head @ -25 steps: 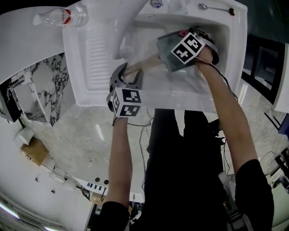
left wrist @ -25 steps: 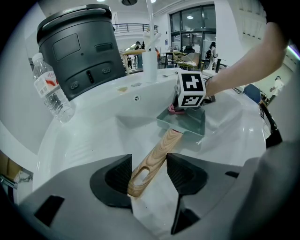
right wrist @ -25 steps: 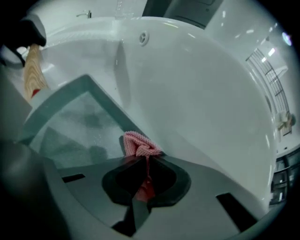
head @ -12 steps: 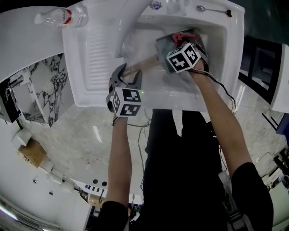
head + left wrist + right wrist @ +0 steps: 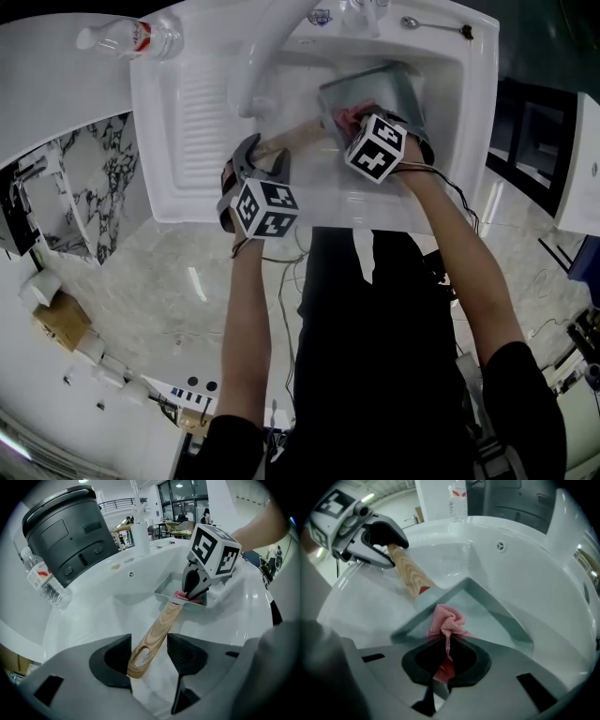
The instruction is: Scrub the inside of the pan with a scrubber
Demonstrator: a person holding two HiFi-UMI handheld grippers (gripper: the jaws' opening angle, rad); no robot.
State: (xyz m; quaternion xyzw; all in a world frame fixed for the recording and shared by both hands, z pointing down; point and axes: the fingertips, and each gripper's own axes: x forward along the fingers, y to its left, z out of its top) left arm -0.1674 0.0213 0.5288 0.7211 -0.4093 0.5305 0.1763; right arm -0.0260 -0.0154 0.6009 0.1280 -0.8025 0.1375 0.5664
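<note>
A square grey pan [image 5: 494, 609] lies in a white sink [image 5: 187, 141], its wooden handle [image 5: 161, 620] reaching toward the left tool [image 5: 149, 644]. That tool's jaws stand released around the handle's end, with one pad touching it. The right tool [image 5: 446, 651] is clenched on a pink mesh scrubber [image 5: 446, 619], bunched against the pan's inside.

pan [image 5: 487, 616]: grey metal, dull satin finish, smooth walls; handle [image 5: 157, 632]: pale wood, clear grain, smooth with slight sheen; scrubber [image 5: 446, 620]: pink open-mesh cloth, coarse, crumpled; sink [image 5: 197, 112]: white, glossy, smooth; bottle [image 5: 44, 585]: clear shiny plastic; left gripper [image 5: 149, 651] and right gripper [image 5: 446, 660]: matt grey plastic, darker matt jaws
</note>
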